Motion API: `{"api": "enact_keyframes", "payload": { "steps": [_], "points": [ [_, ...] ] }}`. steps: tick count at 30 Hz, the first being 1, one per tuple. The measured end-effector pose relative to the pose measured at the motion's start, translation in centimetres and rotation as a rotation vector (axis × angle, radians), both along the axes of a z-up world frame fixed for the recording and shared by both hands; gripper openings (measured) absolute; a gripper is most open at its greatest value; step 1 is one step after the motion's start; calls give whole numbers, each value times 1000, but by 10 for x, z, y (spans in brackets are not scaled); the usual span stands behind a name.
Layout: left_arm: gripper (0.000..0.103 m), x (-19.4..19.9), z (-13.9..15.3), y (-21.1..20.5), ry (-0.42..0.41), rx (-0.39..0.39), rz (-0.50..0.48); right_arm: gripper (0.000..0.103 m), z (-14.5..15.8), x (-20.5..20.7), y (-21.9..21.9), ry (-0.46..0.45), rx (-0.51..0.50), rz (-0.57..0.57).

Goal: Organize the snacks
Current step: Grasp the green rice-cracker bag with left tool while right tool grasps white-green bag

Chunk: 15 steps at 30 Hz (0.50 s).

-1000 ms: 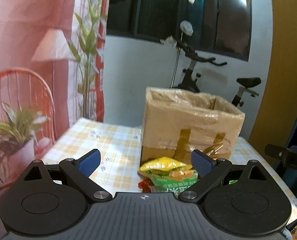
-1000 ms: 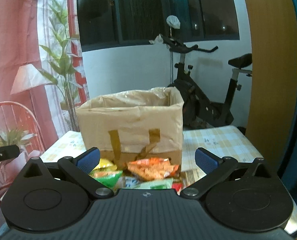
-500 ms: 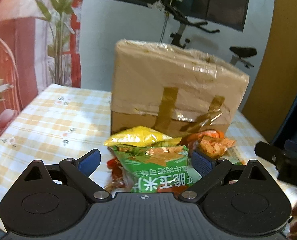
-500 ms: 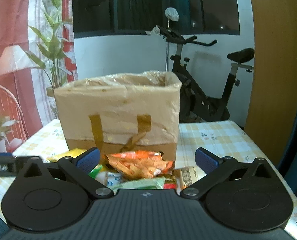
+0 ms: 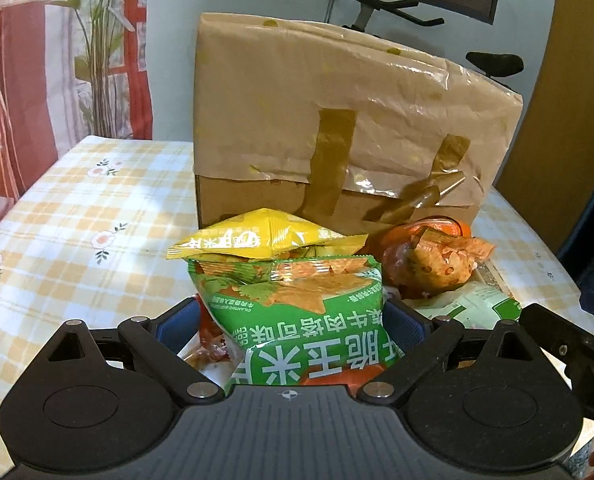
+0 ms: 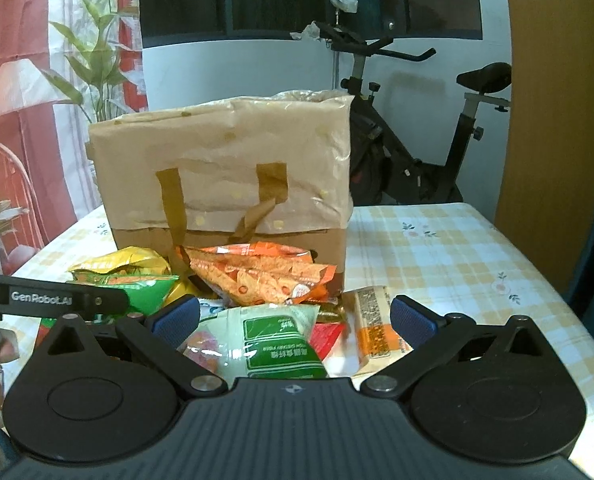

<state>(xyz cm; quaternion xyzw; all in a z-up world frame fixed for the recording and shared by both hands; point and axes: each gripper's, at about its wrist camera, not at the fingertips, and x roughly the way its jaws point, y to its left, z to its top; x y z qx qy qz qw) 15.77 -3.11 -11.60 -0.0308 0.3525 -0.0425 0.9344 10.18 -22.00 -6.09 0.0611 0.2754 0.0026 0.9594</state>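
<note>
Left wrist view. Your left claw point(image 5: 291, 326): fingers spread, the blue pads point(image 5: 407, 326) flanking the green corn-chip bag point(image 5: 297, 304); whether the pads touch the bag cannot be told. Yellow snack bag point(image 5: 267, 236): lying on top of the green one, at its far end. Orange snack bag point(image 5: 433, 260): to the right of those two, just in front of the cardboard box point(image 5: 337, 120). Pale green-and-white packet point(image 5: 473, 306): flat on the worktop point(image 5: 77, 216), near the right pad. The box: upright at mid-worktop, wrapped in brownish plastic with two strips of tape down its front. Part of your right claw's body shows at the right edge.

Right wrist view. Your right claw point(image 6: 293, 316): fingers spread, nothing pinched; the green-and-white packet point(image 6: 269, 344) lies between the pads, not touching either. Orange bag point(image 6: 257, 276): leaning against the base of the box point(image 6: 225, 168). Small orange-and-white wrapped bar point(image 6: 377, 324): on the worktop point(image 6: 437, 248) just inside the right pad. Red packet point(image 6: 329, 338): partly hidden between packet and bar. Yellow bag point(image 6: 129, 262) and green bag point(image 6: 137, 282): at left, behind your left claw's arm. Exercise bike point(image 6: 417, 140): beyond the worktop, by the wall.
</note>
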Motion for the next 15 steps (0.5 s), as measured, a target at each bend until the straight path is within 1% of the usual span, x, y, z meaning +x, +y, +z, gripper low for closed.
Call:
{"api": "enact_keyframes", "payload": {
  "steps": [11, 13, 15],
  "points": [
    [98, 6, -7, -1, 10, -2, -19, 103, -7, 1, -3, 1, 16, -9],
    [94, 5, -9, -2, 7, 3, -29, 103, -8, 2, -2, 5, 16, -8],
    [90, 1, -7, -2, -16, 16, -39, 103, -10, 2, -2, 8, 17, -7]
  ]
}}
